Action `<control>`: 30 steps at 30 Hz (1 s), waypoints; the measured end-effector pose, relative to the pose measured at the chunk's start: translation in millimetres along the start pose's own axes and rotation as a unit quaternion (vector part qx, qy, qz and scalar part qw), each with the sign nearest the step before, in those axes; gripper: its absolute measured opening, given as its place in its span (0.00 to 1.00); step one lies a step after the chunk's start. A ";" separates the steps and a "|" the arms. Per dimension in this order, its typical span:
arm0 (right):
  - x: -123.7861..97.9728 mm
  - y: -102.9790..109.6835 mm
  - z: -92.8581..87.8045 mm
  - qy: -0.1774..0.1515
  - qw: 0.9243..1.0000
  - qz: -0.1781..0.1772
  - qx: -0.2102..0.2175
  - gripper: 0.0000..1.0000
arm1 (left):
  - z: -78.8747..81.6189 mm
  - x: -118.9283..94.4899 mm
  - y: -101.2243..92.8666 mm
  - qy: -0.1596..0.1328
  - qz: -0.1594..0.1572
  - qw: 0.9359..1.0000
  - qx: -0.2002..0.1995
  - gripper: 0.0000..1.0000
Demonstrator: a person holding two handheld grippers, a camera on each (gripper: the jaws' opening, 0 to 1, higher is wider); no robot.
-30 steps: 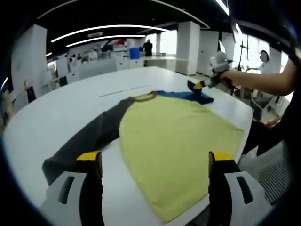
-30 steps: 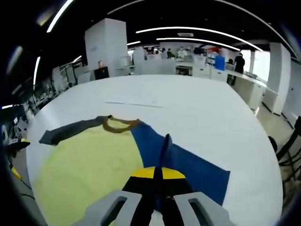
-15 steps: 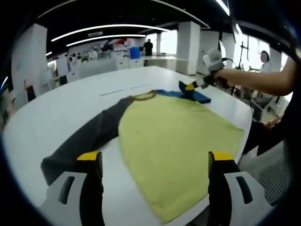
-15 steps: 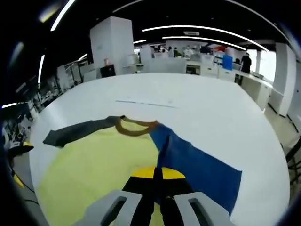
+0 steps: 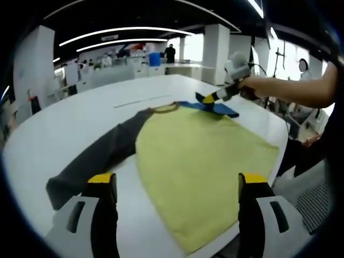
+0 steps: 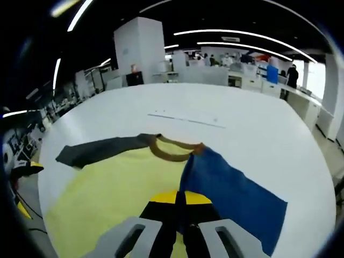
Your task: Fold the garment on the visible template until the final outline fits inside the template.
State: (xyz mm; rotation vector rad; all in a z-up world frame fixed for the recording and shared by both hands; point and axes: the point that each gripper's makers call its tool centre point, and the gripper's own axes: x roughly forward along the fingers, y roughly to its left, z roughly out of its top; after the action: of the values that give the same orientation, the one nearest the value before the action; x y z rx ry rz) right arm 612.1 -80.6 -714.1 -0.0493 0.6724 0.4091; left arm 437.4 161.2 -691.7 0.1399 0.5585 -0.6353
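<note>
Yellow shirt (image 5: 199, 172) spread flat ahead of left gripper (image 5: 177, 188), hem near table edge, grey sleeve (image 5: 91, 164) trailing left, blue sleeve (image 6: 231, 188) lifted and pinched in closed right gripper (image 6: 179, 200), left jaws spread wide, bare white table (image 6: 226, 110) beyond collar.

shirt (image 5: 199, 156) body pale yellow, one sleeve (image 5: 97, 161) dark grey, other sleeve (image 6: 231, 188) bright blue, collar (image 6: 172, 150) brownish. table (image 5: 64, 123) plain white. gripper tips (image 5: 177, 180) yellow on black, grey bodies.

White table (image 5: 64, 121) — pillars (image 6: 138, 54) and desks (image 5: 110, 75) behind.
</note>
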 end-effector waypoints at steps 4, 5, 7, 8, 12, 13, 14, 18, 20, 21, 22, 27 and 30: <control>6.3 12.6 3.9 0.002 1.000 0.012 -0.003 0.00 | -0.9 0.2 0.6 0.003 0.000 1.000 0.001 0.90; 7.7 14.9 4.9 0.002 1.000 0.014 -0.005 0.00 | -0.6 0.2 0.8 0.002 0.000 1.000 0.001 0.90; 10.4 21.4 7.3 0.003 1.000 0.018 -0.008 0.00 | 0.0 0.0 1.2 0.001 0.000 1.000 0.000 0.90; 11.5 24.0 8.3 0.003 1.000 0.021 -0.009 0.00 | -0.1 -0.2 1.3 0.001 0.000 1.000 0.000 0.90; 16.0 36.2 13.4 0.002 0.999 0.030 -0.014 0.00 | -1.7 -1.1 1.7 0.002 0.001 1.000 -0.001 0.90; 17.2 38.6 14.4 0.002 0.999 0.033 -0.016 0.00 | -2.3 -1.4 2.0 0.002 0.002 1.000 -0.001 0.90; 18.2 40.8 15.2 0.003 0.999 0.035 -0.018 0.00 | -2.8 -1.7 1.9 0.003 0.002 1.000 -0.002 0.90; 23.0 50.5 20.7 0.004 0.999 0.043 -0.026 0.00 | -4.2 -3.1 2.8 0.002 0.003 1.000 -0.004 0.90; 25.8 54.0 23.1 0.004 0.998 0.046 -0.030 0.00 | -4.8 -3.4 3.7 0.002 0.004 1.000 -0.005 0.90; 27.5 56.6 24.5 0.005 0.998 0.048 -0.031 0.00 | -5.4 -3.6 4.3 0.003 0.005 1.000 -0.005 0.90; 28.7 58.6 25.6 0.005 0.998 0.050 -0.030 0.00 | -5.9 -3.7 4.4 0.004 0.004 1.000 -0.005 0.90; 35.9 71.7 31.9 0.005 0.998 0.061 -0.032 0.00 | -5.8 -3.6 4.3 0.004 0.003 1.000 -0.005 0.90; 40.2 79.2 34.2 0.006 0.997 0.067 -0.037 0.00 | -5.7 -3.6 4.7 0.003 0.002 1.000 -0.004 0.90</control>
State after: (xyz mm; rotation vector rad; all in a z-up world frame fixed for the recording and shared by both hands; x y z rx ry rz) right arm 630.5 12.4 -705.1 -0.0772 0.6748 0.5634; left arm 435.3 168.5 -694.8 0.1355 0.5674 -0.6285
